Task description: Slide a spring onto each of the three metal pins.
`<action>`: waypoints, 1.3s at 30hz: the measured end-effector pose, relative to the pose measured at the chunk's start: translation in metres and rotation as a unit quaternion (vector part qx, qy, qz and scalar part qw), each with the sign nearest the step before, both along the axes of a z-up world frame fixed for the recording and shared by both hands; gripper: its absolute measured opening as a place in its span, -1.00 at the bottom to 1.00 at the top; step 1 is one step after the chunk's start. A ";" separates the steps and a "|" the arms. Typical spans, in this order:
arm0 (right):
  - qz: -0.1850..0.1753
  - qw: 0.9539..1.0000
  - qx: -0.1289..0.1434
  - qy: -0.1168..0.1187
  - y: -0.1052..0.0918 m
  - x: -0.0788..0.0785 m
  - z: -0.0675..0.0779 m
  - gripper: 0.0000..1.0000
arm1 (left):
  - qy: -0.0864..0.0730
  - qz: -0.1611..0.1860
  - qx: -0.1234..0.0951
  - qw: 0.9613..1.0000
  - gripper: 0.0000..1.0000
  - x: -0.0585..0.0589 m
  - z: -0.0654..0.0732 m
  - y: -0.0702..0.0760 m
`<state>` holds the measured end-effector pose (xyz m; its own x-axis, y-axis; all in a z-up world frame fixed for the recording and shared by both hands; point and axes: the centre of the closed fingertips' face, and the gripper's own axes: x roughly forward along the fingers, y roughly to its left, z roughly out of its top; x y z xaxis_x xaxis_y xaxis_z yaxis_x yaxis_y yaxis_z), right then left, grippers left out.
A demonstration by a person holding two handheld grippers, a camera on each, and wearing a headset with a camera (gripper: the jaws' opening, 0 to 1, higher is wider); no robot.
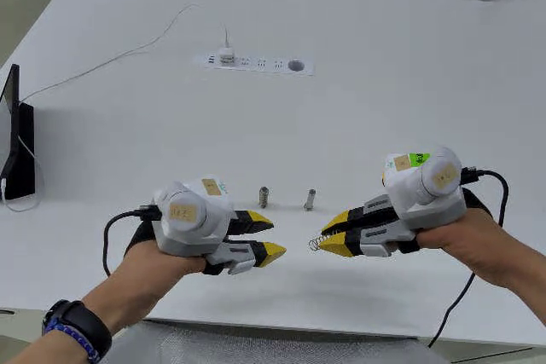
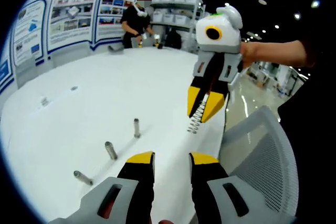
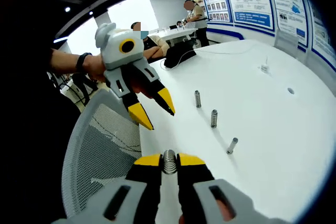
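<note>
Holding the last loose spring clamped in the closed yellow fingers of the right gripper, coil sticking out past the tips and lying roughly level above the near edge of the white tabletop. Judging by the right gripper view, standing at the third and final fitting: coils already seated on the far pin and the middle pin, with the bare pin upright beside them and nearest the spring. Hovering opposite with the left gripper, fingers parted and empty, tips turned toward the spring but apart from it. Calling next for carrying the spring forward over the bare pin, tipping the right gripper down to bring the coil in line with the pin, then centring the open end on the pin's top and lowering straight. Needing care with alignment, for fear of snagging the coil on the pin's rim; probably best releasing only once seated well down the shaft
</note>
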<state>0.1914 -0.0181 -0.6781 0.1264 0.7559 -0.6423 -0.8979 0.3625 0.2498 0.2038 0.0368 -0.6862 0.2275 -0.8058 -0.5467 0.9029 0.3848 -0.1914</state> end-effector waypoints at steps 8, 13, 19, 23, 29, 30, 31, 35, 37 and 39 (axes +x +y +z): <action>-0.022 1.000 -0.017 0.000 -0.014 0.015 -0.003 -0.75 | -0.002 0.030 0.004 1.000 -0.35 0.008 -0.002 0.011; -0.029 0.999 -0.030 -0.007 -0.021 0.025 -0.004 -0.75 | -0.004 0.050 0.003 0.999 -0.27 0.014 -0.004 0.017; -0.033 0.998 -0.052 -0.008 -0.028 0.035 -0.010 -0.75 | -0.007 0.085 0.017 0.996 -0.16 0.021 -0.009 0.027; -0.035 0.997 -0.065 -0.008 -0.031 0.043 -0.014 -0.75 | 0.000 0.109 0.010 0.994 -0.07 0.024 -0.011 0.034; -0.044 0.995 -0.084 0.002 -0.037 0.054 -0.028 -0.75 | 0.008 0.134 0.005 0.991 0.03 0.025 -0.012 0.046; -0.046 0.995 -0.086 0.003 -0.038 0.057 -0.030 -0.75 | 0.007 0.140 0.007 0.990 0.04 0.026 -0.012 0.049; -0.048 0.995 -0.088 0.004 -0.039 0.059 -0.031 -0.75 | 0.007 0.143 0.007 0.990 0.06 0.027 -0.013 0.052; -0.054 0.994 -0.098 0.003 -0.041 0.067 -0.034 -0.75 | 0.010 0.163 0.005 0.987 0.11 0.031 -0.013 0.063; -0.054 0.993 -0.104 0.002 -0.041 0.072 -0.035 -0.75 | 0.010 0.170 0.007 0.985 0.15 0.032 -0.014 0.067; -0.051 0.993 -0.110 0.000 -0.040 0.076 -0.036 -0.75 | 0.011 0.174 0.009 0.985 0.19 0.033 -0.015 0.071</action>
